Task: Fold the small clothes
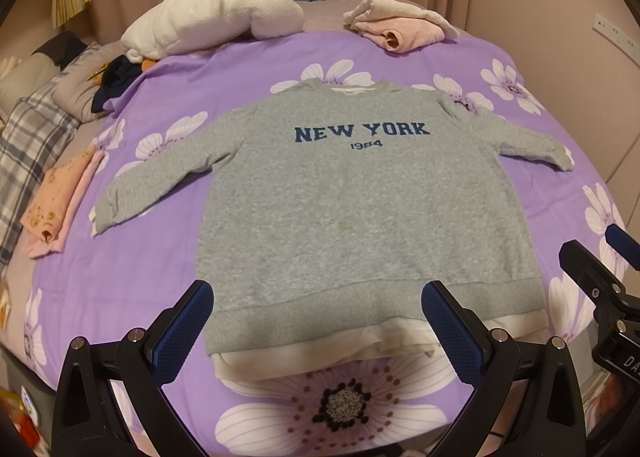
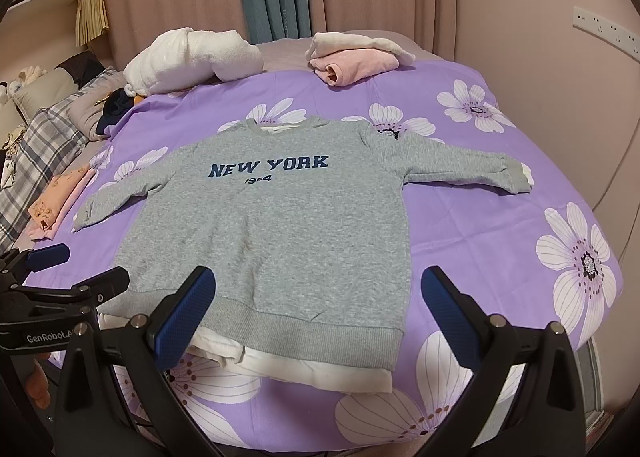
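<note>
Grey and flat, the sweatshirt [image 1: 360, 209] lies face up mid-bed [image 1: 160, 277], sleeves spread, "NEW YORK" showing, a white layer poking from under its ribbed hem. The left hand-held gripper [image 1: 318, 331] and right hand-held gripper [image 2: 318, 317] both hover wide apart at the hem, holding nothing. Folded pink clothes [image 1: 400, 27] and a white bundle [image 1: 216, 19] sit at the far edge, well apart from it.

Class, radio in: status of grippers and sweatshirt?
Left gripper open, right gripper open, both empty. Grey sweatshirt flat, unfolded. Nothing in the way.
</note>
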Motion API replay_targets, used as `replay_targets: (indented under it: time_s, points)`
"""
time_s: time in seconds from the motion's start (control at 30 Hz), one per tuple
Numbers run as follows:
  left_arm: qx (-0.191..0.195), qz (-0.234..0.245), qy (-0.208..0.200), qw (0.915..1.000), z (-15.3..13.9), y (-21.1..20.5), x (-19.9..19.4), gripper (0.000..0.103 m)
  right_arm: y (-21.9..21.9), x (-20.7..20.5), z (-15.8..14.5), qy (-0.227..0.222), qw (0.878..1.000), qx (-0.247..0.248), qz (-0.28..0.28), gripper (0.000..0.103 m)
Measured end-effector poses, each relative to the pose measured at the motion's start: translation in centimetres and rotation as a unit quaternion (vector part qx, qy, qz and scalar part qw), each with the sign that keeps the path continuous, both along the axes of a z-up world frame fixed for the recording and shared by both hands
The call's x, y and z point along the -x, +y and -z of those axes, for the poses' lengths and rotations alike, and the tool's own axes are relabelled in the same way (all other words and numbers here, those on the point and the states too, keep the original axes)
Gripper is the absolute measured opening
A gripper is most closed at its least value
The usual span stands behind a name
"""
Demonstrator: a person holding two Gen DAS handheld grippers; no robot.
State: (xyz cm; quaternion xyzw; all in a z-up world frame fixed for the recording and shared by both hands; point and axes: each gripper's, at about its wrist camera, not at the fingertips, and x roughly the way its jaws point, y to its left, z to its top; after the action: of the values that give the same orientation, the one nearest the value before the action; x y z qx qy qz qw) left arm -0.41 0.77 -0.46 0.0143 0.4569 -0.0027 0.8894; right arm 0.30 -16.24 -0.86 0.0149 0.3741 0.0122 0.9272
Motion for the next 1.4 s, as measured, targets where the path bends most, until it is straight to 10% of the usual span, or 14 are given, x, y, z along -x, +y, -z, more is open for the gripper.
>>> replay_targets:
  time_s: [0.33,0.5,0.7,1.03,1.4]
  points:
    - [0.030,0.005,0.004,0.9995,0.9,0.6,-0.4,0.103,-0.1,0.0,0.9,-0.004,0.999,-0.031,-0.006,0.103]
    - [0.138,-0.001,0.019,0.9903,2.8,2.7,-2.3,0.103,-4.1,-1.4,3.8,0.003,0.971,-0.238,-0.034,0.103]
    - [0.243,-0.012,0.037,0.9692,5.0,4.7,-6.2,0.103,-11.7,-4.2,7.7,0.010,0.941,-0.333,0.062,0.103]
    - [0.238,-0.036,0.051,0.9693,6.6,4.8,-10.8,0.103,-20.9,-8.5,9.5,-0.015,0.925,-0.325,0.196,0.103]
    - [0.224,-0.054,0.063,0.9710,8.2,4.9,-14.2,0.103,-29.7,-15.2,12.0,-0.044,0.874,-0.383,0.297,0.097]
